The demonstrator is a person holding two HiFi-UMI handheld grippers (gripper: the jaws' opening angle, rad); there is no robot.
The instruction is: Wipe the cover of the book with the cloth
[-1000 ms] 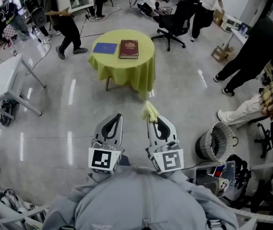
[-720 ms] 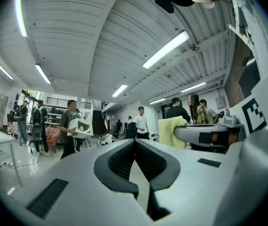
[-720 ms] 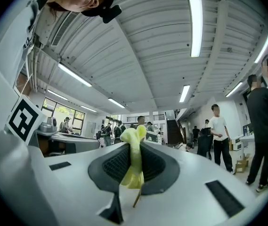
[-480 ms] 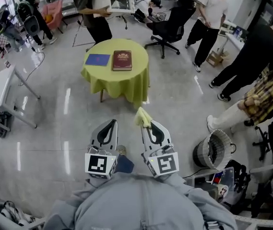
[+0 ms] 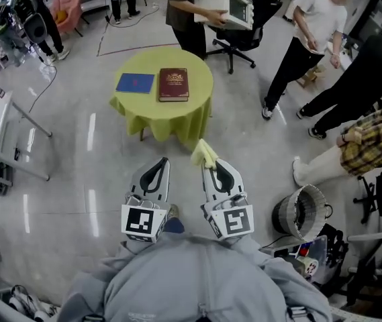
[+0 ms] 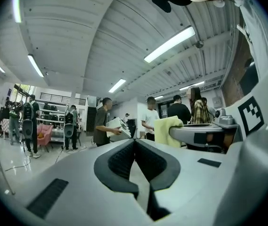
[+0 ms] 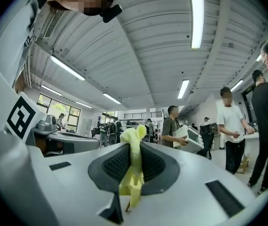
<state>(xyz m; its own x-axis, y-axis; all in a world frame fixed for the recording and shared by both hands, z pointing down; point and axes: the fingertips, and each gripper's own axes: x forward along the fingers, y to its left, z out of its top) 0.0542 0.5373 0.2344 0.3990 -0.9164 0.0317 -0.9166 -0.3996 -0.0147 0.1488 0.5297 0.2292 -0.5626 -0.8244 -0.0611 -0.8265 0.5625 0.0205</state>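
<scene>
The wiping has not begun. In the head view the round table (image 5: 192,116) with its yellow-green cover stands well ahead of both grippers, across open floor. On it, towards the left, lies a blue flat item (image 5: 135,83), which could be a folder or a thin book. Just right of that, near the table's middle, lies the dark red book (image 5: 174,84), shut, cover up, with nothing touching it.

On the near side of the table, the left gripper (image 5: 162,162) points at it with its jaws pressed together and nothing between them. Beside it the right gripper (image 5: 210,168) is clamped on the yellow cloth (image 5: 205,154), which sticks out past the tips towards the table. So the cloth is in hand. What is left, as I judge it, is to close the gap to the table, lay the cloth on the red cover and rub it across.

Only the head view shows the table and the book. Both gripper views tilt up at ceiling lights and people beyond the table, including one carrying a white box (image 7: 189,136).

The left gripper view shows its own jaws (image 6: 134,143) touching and empty. The right gripper view shows the cloth (image 7: 133,166) pinched between its pads (image 7: 117,163), with a loose tail hanging below.
</scene>
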